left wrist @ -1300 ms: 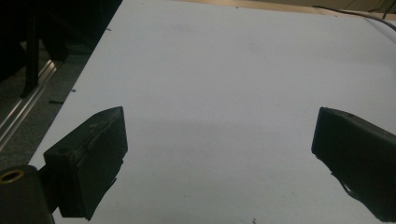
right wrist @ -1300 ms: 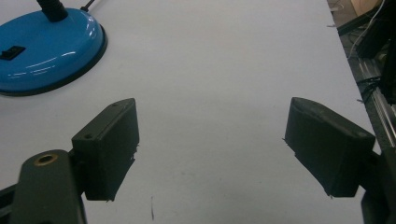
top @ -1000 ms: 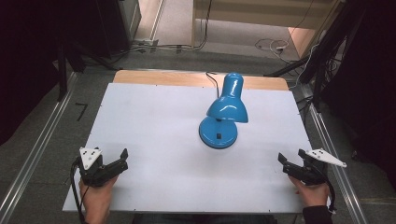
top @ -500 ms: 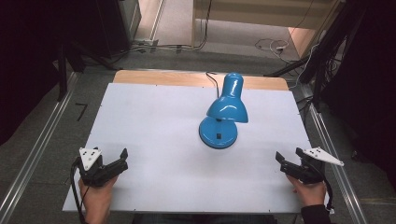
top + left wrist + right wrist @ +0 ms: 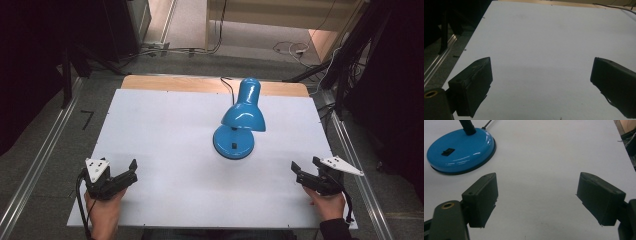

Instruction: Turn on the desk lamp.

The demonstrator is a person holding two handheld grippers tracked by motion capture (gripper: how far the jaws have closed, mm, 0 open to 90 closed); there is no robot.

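White board covers the table (image 5: 165, 130), with a strip of bare wood along its far edge and grey floor and metal rails around it. At the near left corner the left gripper (image 5: 131, 173) has its fingers (image 5: 472, 82) spread wide with nothing between them; they hover just over bare white surface and aim forward and toward the middle. The grey three-cornered plate sits on top, and the left hand (image 5: 102, 210) grips the body from below, the forearm coming in from the near edge. At the near right corner the right gripper (image 5: 305, 170) also has its fingers (image 5: 482, 195) spread wide and empty, low over the table, aimed inward to the left. The right hand (image 5: 327, 202) holds it from behind, with a dark sleeve at the wrist. A blue desk lamp (image 5: 240, 122) stands upright a little right of the table's centre, well apart from both grippers, its round base (image 5: 461, 147) flat on the table and its shade tilted downward over the base
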